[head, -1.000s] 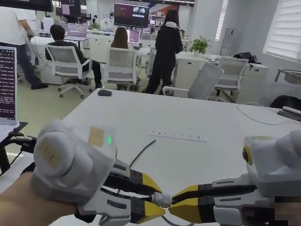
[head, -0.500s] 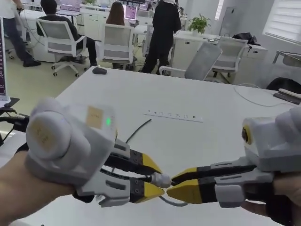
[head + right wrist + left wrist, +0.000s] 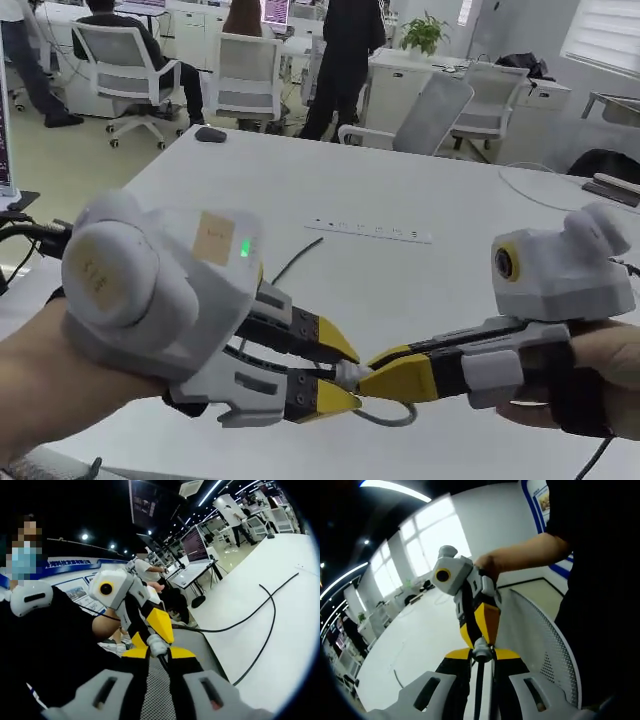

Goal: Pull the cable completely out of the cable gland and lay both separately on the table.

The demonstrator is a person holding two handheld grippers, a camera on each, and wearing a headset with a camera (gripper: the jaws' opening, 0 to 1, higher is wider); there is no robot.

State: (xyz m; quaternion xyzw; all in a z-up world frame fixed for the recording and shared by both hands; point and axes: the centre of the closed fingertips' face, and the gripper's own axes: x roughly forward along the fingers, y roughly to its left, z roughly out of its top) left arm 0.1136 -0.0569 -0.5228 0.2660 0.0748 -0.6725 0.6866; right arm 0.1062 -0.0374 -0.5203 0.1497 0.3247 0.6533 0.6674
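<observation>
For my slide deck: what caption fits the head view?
Left gripper clamps the cable gland while right gripper pinches its cable above the white table.

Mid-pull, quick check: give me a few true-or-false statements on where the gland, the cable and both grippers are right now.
1. The left gripper and right gripper meet tip to tip at the cable gland. True.
2. The cable gland lies alone on the table. False: it is held above the table between the gripper tips.
3. A black cable lies on the table beyond the grippers. True.
4. The power strip rests on a chair. False: it lies flat on the table.
5. The right gripper is wide open. False: its jaws are closed at the gland.
</observation>
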